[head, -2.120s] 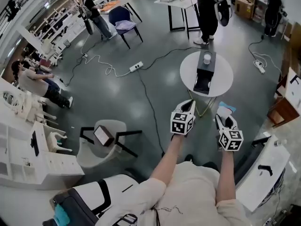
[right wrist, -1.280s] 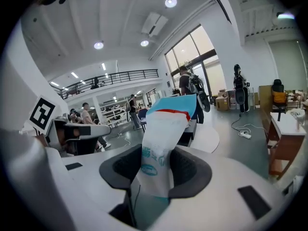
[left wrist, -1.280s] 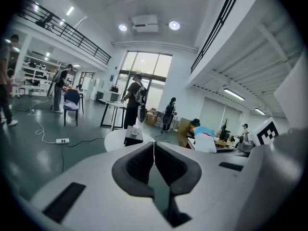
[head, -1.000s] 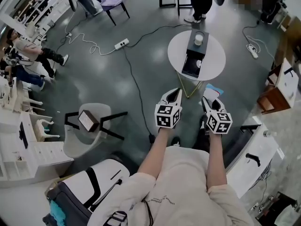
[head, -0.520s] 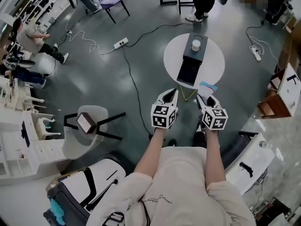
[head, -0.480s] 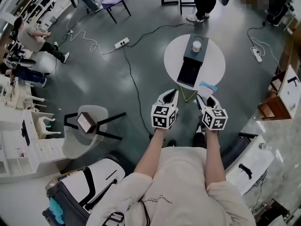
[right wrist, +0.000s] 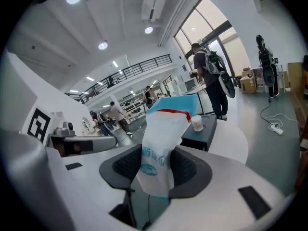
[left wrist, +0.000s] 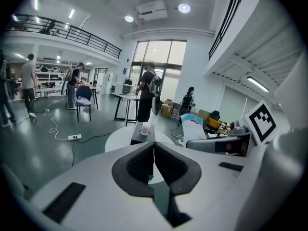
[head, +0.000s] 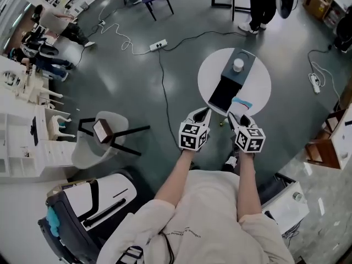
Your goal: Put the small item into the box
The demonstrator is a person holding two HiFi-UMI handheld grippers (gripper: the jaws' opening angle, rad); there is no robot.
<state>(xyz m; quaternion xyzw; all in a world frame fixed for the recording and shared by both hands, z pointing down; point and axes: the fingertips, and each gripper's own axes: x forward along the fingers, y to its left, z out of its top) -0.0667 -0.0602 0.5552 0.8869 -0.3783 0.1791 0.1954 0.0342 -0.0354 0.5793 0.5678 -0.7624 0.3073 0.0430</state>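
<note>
The small item is a white packet (right wrist: 161, 143) with a blue band on its top, a red stripe under the band and blue print lower down. It is between the two dark pads of the right gripper (head: 237, 116), and the pads press on it from both sides, so this claw is clamped on the packet. The packet stands out from the jaws, away from the hand, a little tilted. In the head view its blue end shows just at the near rim of the table (head: 259, 95), close beside the near end of the box (head: 230, 82). I cannot tell if it touches the box.

The box is dark and long. It lies on the round white table, and its end nearer to the person looks black. On its far end stands a small white cup (head: 238, 65).

The left gripper (left wrist: 154, 153) is beside the right one, a little apart, and both point toward the table. Its jaws are together, pad against pad, with nothing between them.

Around the table is a grey, shiny floor (head: 132, 87). A white power strip (head: 158, 44) lies on it, and a dark cable (head: 164, 95) runs from there toward the person. To the left stands a low white chair (head: 102, 139) with black legs, and further left there are white shelves (head: 25, 142). Behind the table, in the left gripper view, a person with a backpack (left wrist: 147, 90) stands beside a desk.
</note>
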